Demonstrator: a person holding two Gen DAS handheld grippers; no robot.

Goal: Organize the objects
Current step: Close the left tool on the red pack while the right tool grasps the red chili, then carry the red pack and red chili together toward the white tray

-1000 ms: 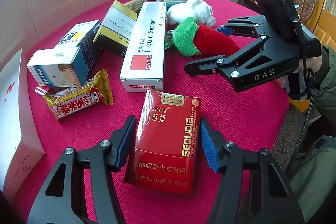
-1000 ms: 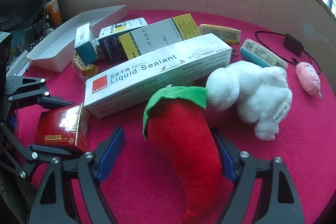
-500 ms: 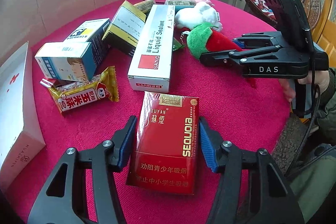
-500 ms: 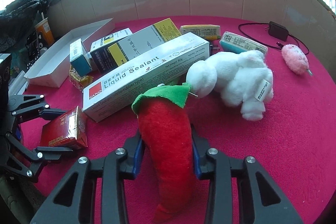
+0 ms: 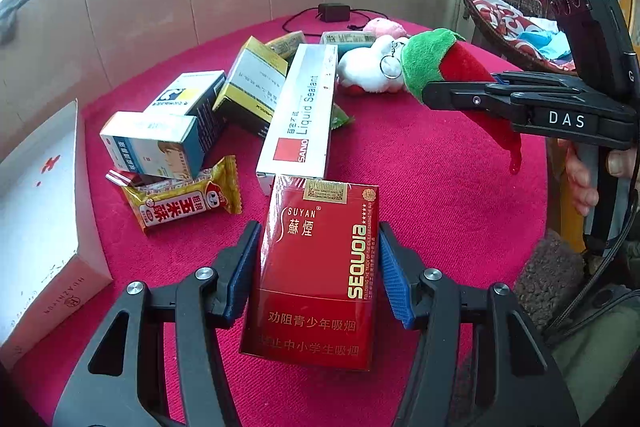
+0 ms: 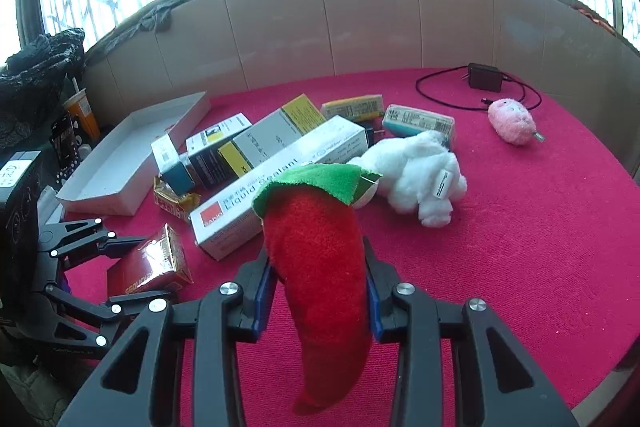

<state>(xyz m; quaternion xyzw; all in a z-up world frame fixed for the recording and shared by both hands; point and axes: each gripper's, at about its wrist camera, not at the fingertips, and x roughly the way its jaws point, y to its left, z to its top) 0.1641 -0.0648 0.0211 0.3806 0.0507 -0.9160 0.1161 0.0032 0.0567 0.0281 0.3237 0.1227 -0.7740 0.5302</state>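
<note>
My left gripper is shut on a red cigarette pack and holds it at the near edge of the red round table. The pack also shows in the right wrist view, between the left gripper's fingers. My right gripper is shut on a red plush chili pepper with a green top and holds it lifted above the table. The pepper also shows in the left wrist view, in the right gripper.
A long white Liquid Sealant box, several small boxes and a yellow snack packet lie mid-table. A white plush, a pink plush and a charger with cable lie farther back. A white tray stands left.
My right gripper closed on the plush chili and lifted it off the table. My left gripper kept its hold on the cigarette pack and raised it slightly.
</note>
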